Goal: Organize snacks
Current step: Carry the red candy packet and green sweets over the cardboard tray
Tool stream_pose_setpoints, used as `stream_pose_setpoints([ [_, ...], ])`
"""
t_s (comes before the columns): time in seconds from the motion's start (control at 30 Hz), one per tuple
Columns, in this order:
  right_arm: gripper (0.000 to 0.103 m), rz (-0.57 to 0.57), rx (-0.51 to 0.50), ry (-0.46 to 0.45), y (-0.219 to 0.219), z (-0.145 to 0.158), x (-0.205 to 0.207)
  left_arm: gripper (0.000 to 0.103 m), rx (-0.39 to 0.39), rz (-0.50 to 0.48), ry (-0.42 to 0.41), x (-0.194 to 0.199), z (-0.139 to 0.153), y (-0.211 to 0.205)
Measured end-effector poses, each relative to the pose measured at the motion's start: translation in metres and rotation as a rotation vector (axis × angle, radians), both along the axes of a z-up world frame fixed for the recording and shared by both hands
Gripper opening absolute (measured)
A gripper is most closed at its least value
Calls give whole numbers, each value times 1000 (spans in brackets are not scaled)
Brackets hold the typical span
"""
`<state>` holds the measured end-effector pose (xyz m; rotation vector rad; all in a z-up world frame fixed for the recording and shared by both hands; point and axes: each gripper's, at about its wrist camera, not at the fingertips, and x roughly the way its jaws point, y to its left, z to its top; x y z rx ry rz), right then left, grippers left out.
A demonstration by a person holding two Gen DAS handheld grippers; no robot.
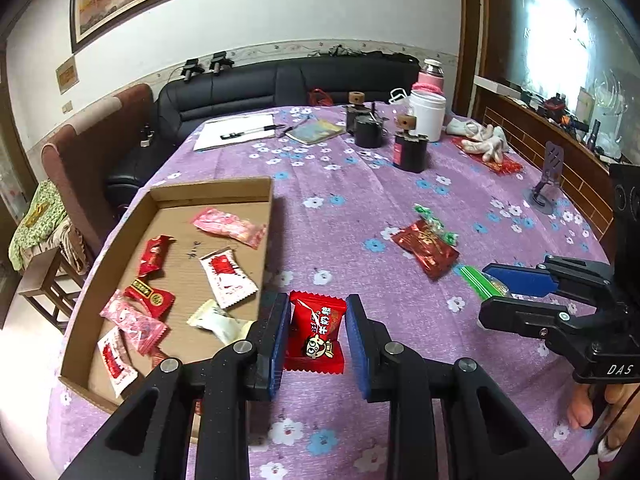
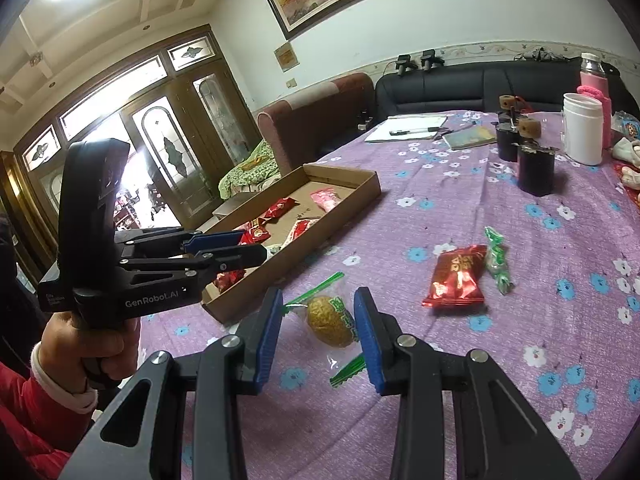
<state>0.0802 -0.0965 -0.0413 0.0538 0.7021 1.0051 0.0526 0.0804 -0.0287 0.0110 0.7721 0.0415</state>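
1. Here, my left wrist view shows the left gripper [image 1: 318, 338] with a red candy [image 1: 316, 330] between its blue pads; the pads flank the wrapper with slivers of gap, so I cannot tell whether they grip it.
2. Only my right wrist view shows the right gripper [image 2: 318, 336] spread apart around a clear-wrapped brown ball snack [image 2: 330, 320] lying on the purple tablecloth [image 2: 440, 380], touching neither pad.
3. The left view alone shows the cardboard tray [image 1: 120, 240] floor fully, with about eight packets scattered on it.
4. The red candy stands with its long axis running away from me, crimped ends near and far, just beside the tray's right wall.
5. The ball snack's green twisted ends run diagonally, one toward the tray, one toward me.
6. A red foil packet [image 2: 458, 276] touches a green candy [image 2: 496, 260] mid-table, well apart from both grippers.
7. The tray's near corner sits by the table edge; open cloth lies between the tray and the red foil packet.
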Motion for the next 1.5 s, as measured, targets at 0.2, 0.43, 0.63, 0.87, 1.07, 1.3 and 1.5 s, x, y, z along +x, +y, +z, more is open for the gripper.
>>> stream_pose_setpoints([
  [0.2,36,23,-5,-4,18,3,2,29,-1,42,-8,-3,1,17],
  [0.43,36,71,0,-1,56,8,11,29,-11,128,-19,-5,8,62],
  [0.63,36,117,-22,-13,111,13,30,29,-27,223,-19,-2,12,115],
  [0.87,36,126,-67,-6,172,8,65,29,-36,288,0,29,9,161],
  [1.07,36,128,-123,6,219,-5,89,29,-26,314,26,74,4,190],
  [1.3,36,155,-214,7,263,-23,102,29,12,315,79,123,-14,203],
  [1.5,36,181,-254,-10,278,-32,99,30,22,305,117,146,-28,206],
])
